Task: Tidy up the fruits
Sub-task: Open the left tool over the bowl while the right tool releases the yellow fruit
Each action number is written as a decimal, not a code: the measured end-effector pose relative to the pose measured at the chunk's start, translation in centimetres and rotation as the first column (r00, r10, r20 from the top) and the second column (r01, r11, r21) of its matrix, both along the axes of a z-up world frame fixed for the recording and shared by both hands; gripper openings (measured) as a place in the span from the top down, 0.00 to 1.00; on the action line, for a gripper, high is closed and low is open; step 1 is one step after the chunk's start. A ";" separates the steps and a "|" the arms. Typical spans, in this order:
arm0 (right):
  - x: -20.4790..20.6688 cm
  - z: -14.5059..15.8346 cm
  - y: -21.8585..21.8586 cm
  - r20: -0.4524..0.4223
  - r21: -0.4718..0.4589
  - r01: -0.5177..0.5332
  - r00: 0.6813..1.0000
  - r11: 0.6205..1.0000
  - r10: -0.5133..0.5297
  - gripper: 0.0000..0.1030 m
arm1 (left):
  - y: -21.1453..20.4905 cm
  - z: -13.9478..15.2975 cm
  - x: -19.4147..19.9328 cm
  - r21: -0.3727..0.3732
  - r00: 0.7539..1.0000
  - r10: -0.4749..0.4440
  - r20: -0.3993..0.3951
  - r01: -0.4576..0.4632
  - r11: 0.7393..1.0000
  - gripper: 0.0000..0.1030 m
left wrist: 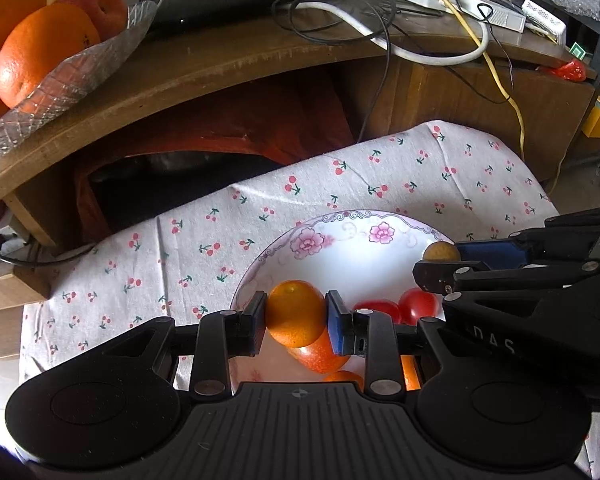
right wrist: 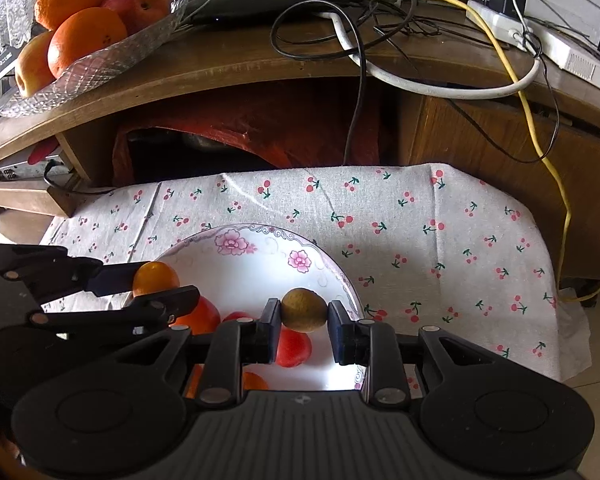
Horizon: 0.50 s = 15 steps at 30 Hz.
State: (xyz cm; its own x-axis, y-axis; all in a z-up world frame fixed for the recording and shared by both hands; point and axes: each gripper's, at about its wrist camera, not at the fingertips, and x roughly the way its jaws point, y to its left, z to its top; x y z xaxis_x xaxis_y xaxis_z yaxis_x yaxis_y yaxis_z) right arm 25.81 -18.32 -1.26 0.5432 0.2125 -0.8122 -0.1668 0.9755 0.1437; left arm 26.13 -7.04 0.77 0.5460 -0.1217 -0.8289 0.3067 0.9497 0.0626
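Fruits, two groups. Group one, on or over the floral plate point(left wrist: 340, 256) standing on the cherry-print cloth point(left wrist: 204, 240): one small orange citrus fruit point(left wrist: 296, 312), clamped between the two pads of the left gripper point(left wrist: 296, 316) and held over the plate's near-left part; one small brown round fruit point(right wrist: 304, 307), clamped between the two pads of the right gripper point(right wrist: 304, 312) over the plate's right part. Lying in the plate beneath: two red tomatoes point(left wrist: 418, 306) side by side, touching; one orange-red fruit point(left wrist: 320, 356) directly under the held citrus; one further orange piece point(left wrist: 342, 377) at the near rim, mostly hidden by the gripper body, kind not determinable. Group two, on the glass dish point(right wrist: 112, 60) at the left end of the wooden shelf point(right wrist: 236, 60) behind the cloth: two large oranges point(right wrist: 86, 40), one red apple point(right wrist: 138, 4), one yellow-red fruit point(right wrist: 32, 62) at the dish's left edge. Other items on the shelf: tangle of black, white and yellow cables point(right wrist: 380, 28); one white power strip point(right wrist: 548, 46) at right. Both grippers sit close together, left beside right, not touching.
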 end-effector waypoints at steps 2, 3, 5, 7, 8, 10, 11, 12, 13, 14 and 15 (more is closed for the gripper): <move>0.1 -0.1 0.0 -0.001 0.005 0.003 1.000 1.000 -0.003 0.73 | 0.0 0.0 0.1 -0.002 1.000 0.002 0.002 -0.002 1.000 0.63; 0.1 -0.1 0.0 -0.001 0.007 0.004 1.000 1.000 -0.004 0.73 | 0.0 0.0 0.1 -0.002 1.000 0.003 0.002 -0.003 1.000 0.63; 0.2 -0.2 0.0 0.000 0.009 0.006 1.000 1.000 -0.006 0.73 | 0.0 0.0 0.1 -0.004 1.000 0.004 0.002 -0.004 1.000 0.63; 0.2 -0.2 0.0 0.001 0.009 0.006 1.000 1.000 -0.006 0.73 | 0.1 0.0 0.1 -0.003 1.000 0.004 0.004 -0.004 1.000 0.63; 0.2 -0.2 0.0 0.000 0.009 0.007 1.000 1.000 -0.007 0.73 | 0.0 0.0 0.1 0.001 1.000 0.004 0.005 -0.004 1.000 0.63; 0.3 -0.3 0.0 -0.001 0.011 0.009 1.000 1.000 -0.009 0.73 | 0.0 0.0 0.1 0.009 1.000 0.002 0.010 -0.002 1.000 0.62; 0.3 -0.3 0.0 0.000 0.011 0.010 1.000 1.000 -0.010 0.73 | 0.0 0.0 0.1 0.012 1.000 0.003 0.012 -0.003 1.000 0.61; 0.4 -0.4 0.0 0.000 0.010 0.011 1.000 1.000 -0.011 0.73 | 0.0 0.0 0.1 0.016 1.000 0.004 0.015 -0.004 1.000 0.60; 0.4 -0.4 0.0 0.000 0.011 0.012 1.000 1.000 -0.012 0.73 | 0.0 0.0 0.1 0.019 1.000 0.004 0.016 -0.004 1.000 0.60; 0.4 -0.4 0.0 0.000 0.012 0.014 1.000 1.000 -0.014 0.73 | 0.0 0.0 0.1 0.020 1.000 0.003 0.017 -0.004 1.000 0.60; 0.4 -0.5 0.0 0.001 0.012 0.014 1.000 1.000 -0.014 0.73 | 0.0 0.0 0.1 0.021 1.000 0.003 0.017 -0.003 1.000 0.60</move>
State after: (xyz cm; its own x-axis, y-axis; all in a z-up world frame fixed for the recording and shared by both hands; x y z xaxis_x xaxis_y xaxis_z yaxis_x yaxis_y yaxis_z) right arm 26.21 -18.31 -1.71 0.5467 0.2151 -0.8092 -0.1536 0.9758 0.1556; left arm 26.24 -7.03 0.80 0.5605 -0.1027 -0.8217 0.3024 0.9492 0.0876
